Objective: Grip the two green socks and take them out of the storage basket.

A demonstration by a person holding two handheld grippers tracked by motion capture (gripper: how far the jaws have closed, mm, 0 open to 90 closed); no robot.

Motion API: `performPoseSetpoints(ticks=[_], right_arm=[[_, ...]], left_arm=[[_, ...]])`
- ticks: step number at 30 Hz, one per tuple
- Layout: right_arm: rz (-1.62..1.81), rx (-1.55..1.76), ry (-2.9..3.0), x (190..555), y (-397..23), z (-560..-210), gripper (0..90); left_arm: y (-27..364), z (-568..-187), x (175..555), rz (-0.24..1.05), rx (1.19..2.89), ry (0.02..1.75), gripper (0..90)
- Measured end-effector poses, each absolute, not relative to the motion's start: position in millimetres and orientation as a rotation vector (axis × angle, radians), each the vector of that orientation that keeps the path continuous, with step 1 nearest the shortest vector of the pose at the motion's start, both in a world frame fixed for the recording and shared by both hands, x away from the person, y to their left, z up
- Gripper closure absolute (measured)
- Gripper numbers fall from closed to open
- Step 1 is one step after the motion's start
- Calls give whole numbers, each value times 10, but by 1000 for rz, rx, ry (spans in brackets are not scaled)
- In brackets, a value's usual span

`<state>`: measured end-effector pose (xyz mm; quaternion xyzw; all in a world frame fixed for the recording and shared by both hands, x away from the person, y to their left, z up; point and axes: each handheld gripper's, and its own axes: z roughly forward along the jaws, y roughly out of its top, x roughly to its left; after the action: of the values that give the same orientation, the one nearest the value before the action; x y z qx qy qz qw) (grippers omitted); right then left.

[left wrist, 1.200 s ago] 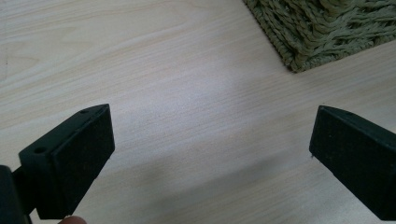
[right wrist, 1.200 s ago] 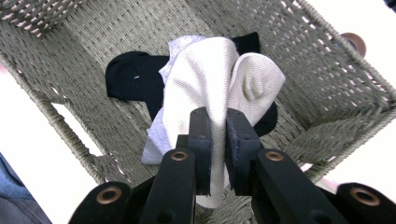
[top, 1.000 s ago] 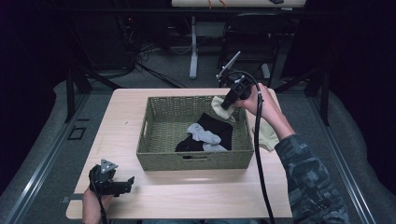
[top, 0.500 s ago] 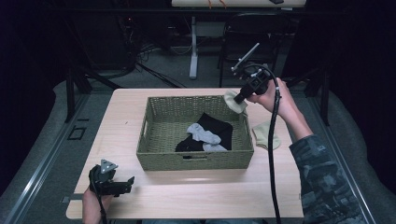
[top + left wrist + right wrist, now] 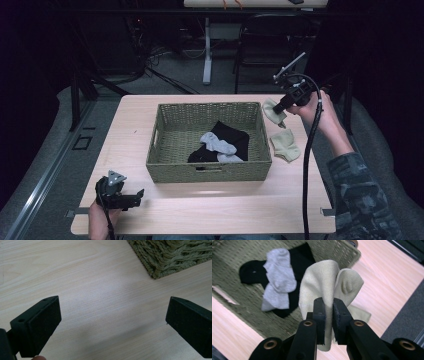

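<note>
Right fingers (image 5: 328, 315): clenched on cream sock (image 5: 324, 282), held above worktop's (image 5: 150, 107) right edge beside basket (image 5: 210, 170)
Left fingers (image 5: 112, 322): released, near corner
Done: grey sock (image 5: 218, 145), black sock (image 5: 235, 137) in basket
Left: second cream sock (image 5: 285, 145)

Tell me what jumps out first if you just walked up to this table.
The right gripper pinching a cream sock, lifted above the table beside the right rim of the woven basket. Inside the basket lie a black sock and a grey sock; another cream sock lies on the table right of it.
</note>
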<state>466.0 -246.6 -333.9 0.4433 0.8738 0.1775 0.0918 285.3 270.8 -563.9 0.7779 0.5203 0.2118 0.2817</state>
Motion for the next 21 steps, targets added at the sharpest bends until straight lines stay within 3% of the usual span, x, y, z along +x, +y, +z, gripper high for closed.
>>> performPoseSetpoints(ticks=[18, 21], right_arm=[[448, 1500, 2582, 4639, -2826, -4233, 821], [407, 1553, 2576, 4641, -2845, -4506, 820]], left_arm=[[2723, -5653, 2868, 564, 2089, 1400, 0], [2738, -5666, 2873, 564, 2076, 1407, 0]])
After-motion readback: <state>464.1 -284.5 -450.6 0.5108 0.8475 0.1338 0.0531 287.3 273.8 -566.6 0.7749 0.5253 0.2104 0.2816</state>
